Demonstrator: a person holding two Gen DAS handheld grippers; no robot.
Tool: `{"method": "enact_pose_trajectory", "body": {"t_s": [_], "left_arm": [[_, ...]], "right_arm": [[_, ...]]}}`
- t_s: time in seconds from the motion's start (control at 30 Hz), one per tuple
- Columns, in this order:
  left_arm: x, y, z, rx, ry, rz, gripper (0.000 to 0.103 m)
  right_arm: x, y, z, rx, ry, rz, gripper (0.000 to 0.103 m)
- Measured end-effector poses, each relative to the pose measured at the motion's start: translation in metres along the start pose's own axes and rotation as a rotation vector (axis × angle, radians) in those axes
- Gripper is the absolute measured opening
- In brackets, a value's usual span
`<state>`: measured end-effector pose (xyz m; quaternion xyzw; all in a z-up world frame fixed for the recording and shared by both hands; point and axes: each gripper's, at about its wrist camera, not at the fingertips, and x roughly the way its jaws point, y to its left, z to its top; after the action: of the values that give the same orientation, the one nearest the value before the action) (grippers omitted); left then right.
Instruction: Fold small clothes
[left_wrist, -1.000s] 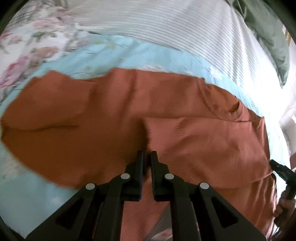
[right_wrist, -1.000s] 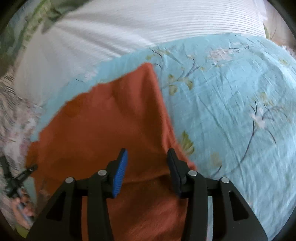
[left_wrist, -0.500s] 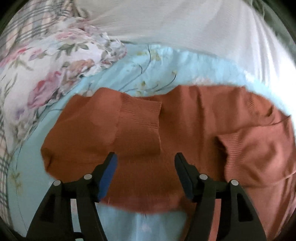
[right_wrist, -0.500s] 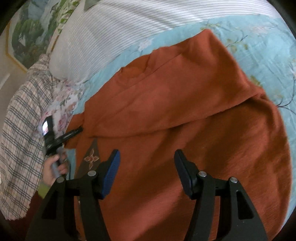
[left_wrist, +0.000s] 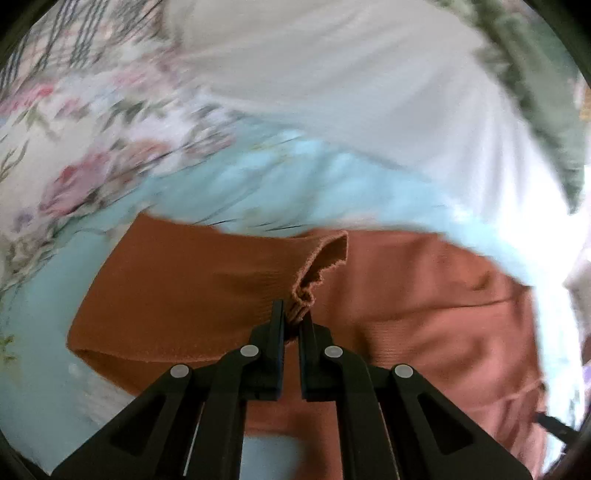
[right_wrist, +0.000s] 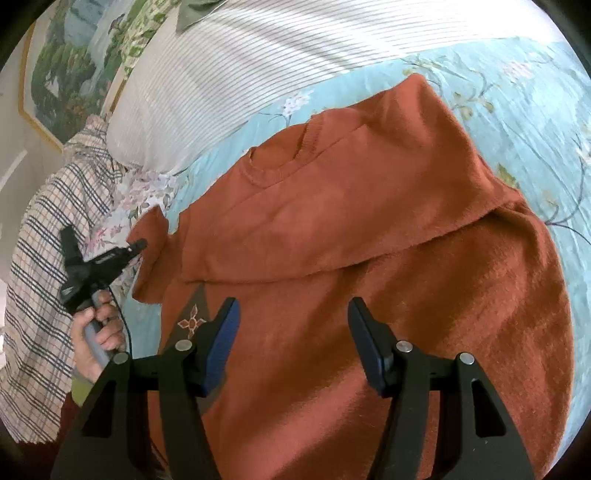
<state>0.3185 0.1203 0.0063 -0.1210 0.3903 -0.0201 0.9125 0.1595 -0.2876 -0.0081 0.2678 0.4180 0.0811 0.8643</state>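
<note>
A rust-orange knit sweater (right_wrist: 369, 229) lies on the light blue floral bedsheet (right_wrist: 517, 96), its right sleeve folded across the chest below the neckline. In the left wrist view my left gripper (left_wrist: 292, 317) is shut on the ribbed cuff of the sweater's left sleeve (left_wrist: 207, 284), which bunches up between the fingers. In the right wrist view the left gripper (right_wrist: 138, 244) shows at the sleeve end, held by a hand. My right gripper (right_wrist: 293, 332) is open and empty above the sweater's lower body.
A white striped pillow (right_wrist: 236, 74) lies at the head of the bed. A pink floral cloth (left_wrist: 85, 122) and a plaid cloth (right_wrist: 40, 236) lie to the left. A green patterned pillow (left_wrist: 532, 88) is at the far right corner. A framed landscape picture (right_wrist: 62, 74) hangs on the wall.
My left gripper let go, opened over the left sleeve, then shut on its cuff. My right gripper opened wider and pulled back, showing the whole sweater.
</note>
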Motion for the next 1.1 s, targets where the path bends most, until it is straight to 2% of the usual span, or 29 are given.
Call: {"method": "enact_pose_trajectory", "body": {"t_s": [0.13,0.27,0.4,0.6,0.7,0.77,0.83,0.9,0.97,1.1], "left_arm": [[-0.018,-0.073,-0.006,0.065,-0.027,-0.160,0.004],[-0.013,-0.152,-0.024,0.152,0.000,-0.287,0.004],[0.013,-0.212,-0.043,0.189,0.061,-0.351,0.004],[0.061,-0.277,-0.076,0.260,0.149,-0.373,0.004],[0.083,-0.287,-0.090,0.293,0.206,-0.327,0.007],[0.090,-0.281,-0.099,0.286,0.252,-0.319,0.017],[0.084,-0.267,-0.104,0.254,0.276,-0.347,0.029],[0.067,-0.249,-0.106,0.239,0.252,-0.344,0.048],[0.048,-0.231,-0.111,0.226,0.219,-0.324,0.050],[0.004,-0.164,-0.118,0.171,0.148,-0.213,0.050]], "right_arm": [[-0.014,-0.013,0.000,0.029,-0.028,-0.005,0.062],[-0.033,-0.034,0.000,0.073,-0.070,-0.030,0.062],[-0.048,-0.056,0.000,0.115,-0.095,-0.058,0.062],[-0.056,-0.079,0.001,0.175,-0.111,-0.078,0.062],[-0.052,-0.079,0.006,0.178,-0.107,-0.070,0.062],[-0.045,-0.076,0.011,0.175,-0.095,-0.065,0.062],[-0.035,-0.071,0.016,0.166,-0.081,-0.041,0.062],[-0.023,-0.064,0.024,0.147,-0.069,-0.027,0.062],[-0.011,-0.059,0.033,0.136,-0.059,-0.014,0.062],[0.021,-0.051,0.055,0.107,-0.028,-0.013,0.062]]}}
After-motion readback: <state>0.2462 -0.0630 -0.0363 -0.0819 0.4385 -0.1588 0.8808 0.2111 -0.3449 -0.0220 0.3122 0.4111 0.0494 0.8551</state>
